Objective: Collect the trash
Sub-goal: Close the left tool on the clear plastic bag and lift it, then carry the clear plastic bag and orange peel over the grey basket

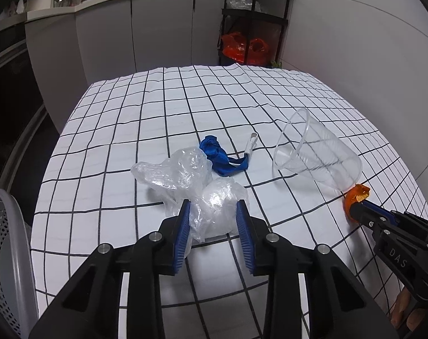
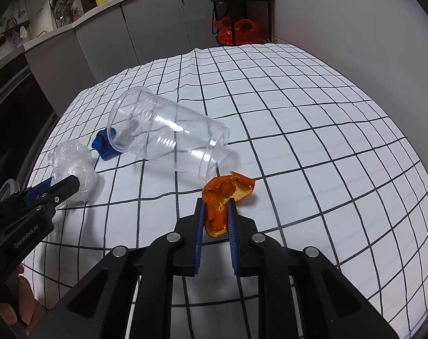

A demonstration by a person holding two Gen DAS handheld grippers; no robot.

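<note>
I see the crumpled clear plastic bag point(image 1: 197, 186) lying on the checked tablecloth point(image 1: 146, 107), and my left gripper point(image 1: 214, 212) pinches its near lobe between the blue pads. To its right, my right gripper point(image 2: 216, 212) is clamped on the orange peel point(image 2: 223, 197), which rests on the cloth. Between the two lies a clear plastic cup point(image 2: 168, 138) on its side, with a blue strap point(image 1: 222, 158) just beyond the bag. A grey perforated basket point(image 1: 2, 254) sits at the table's left edge.

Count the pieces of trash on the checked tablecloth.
4: crumpled plastic wrap in left gripper, orange peel in right gripper, clear cup on its side between, blue strap behind.
</note>
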